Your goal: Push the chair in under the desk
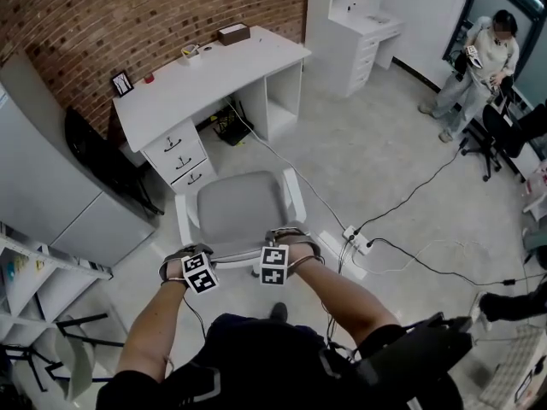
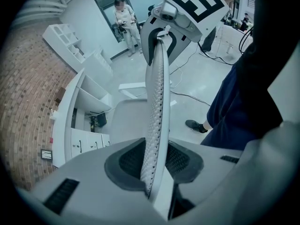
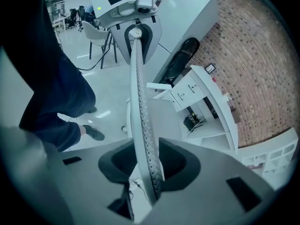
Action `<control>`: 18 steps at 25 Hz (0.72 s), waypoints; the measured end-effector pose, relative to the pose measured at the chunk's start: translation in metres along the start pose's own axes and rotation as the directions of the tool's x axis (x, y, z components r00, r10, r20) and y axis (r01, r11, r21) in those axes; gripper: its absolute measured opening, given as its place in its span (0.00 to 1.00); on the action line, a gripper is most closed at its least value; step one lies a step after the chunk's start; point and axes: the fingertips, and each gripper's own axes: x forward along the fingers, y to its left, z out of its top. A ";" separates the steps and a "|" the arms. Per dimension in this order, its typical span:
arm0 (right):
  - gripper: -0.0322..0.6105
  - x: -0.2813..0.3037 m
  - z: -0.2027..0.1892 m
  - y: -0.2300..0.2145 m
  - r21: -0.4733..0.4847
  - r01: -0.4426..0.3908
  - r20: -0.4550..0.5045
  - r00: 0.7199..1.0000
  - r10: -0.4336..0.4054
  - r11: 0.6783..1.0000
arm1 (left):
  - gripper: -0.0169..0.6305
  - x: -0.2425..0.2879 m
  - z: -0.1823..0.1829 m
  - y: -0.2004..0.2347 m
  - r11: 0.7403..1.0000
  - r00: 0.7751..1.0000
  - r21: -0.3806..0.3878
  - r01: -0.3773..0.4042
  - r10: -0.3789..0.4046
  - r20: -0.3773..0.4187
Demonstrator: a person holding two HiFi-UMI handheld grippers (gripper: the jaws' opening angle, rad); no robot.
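Note:
The white chair (image 1: 241,212) with a grey seat stands in front of the white desk (image 1: 214,71), facing the kneehole between the drawers (image 1: 181,157) and the open shelf side. I stand behind it. My left gripper (image 1: 198,272) and right gripper (image 1: 275,265) sit side by side on the top edge of the backrest. In the left gripper view the white mesh backrest (image 2: 157,102) runs up between the jaws of the left gripper (image 2: 154,168), which are shut on it. In the right gripper view the backrest (image 3: 139,102) is clamped the same way by the right gripper (image 3: 150,172).
A power strip (image 1: 357,239) and cables lie on the floor right of the chair. A black bag (image 1: 102,156) leans left of the desk, with a shelf unit (image 1: 43,272) nearer me. A person (image 1: 479,67) stands far right by a black office chair (image 1: 504,135).

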 end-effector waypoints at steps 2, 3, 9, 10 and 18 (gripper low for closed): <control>0.25 0.002 -0.005 -0.009 -0.003 -0.006 -0.002 1.000 0.006 1.000 | 0.18 0.002 0.006 0.005 1.000 1.000 -0.008 0.006 -0.006 -0.004; 0.25 0.003 -0.007 -0.012 -0.005 -0.008 -0.002 1.000 0.008 1.000 | 0.18 0.003 0.009 0.007 1.000 1.000 -0.012 0.011 -0.011 -0.006; 0.25 0.009 -0.028 -0.035 -0.015 0.000 -0.012 1.000 0.000 1.000 | 0.17 0.012 0.031 0.022 1.000 1.000 0.002 0.005 -0.005 0.014; 0.25 0.010 -0.030 -0.039 -0.015 0.001 -0.011 1.000 -0.001 1.000 | 0.17 0.013 0.035 0.025 1.000 1.000 0.005 0.002 -0.002 0.019; 0.26 0.021 -0.058 -0.075 -0.023 -0.026 -0.016 1.000 0.026 0.999 | 0.14 0.027 0.066 0.049 0.999 0.999 0.017 0.036 -0.037 0.013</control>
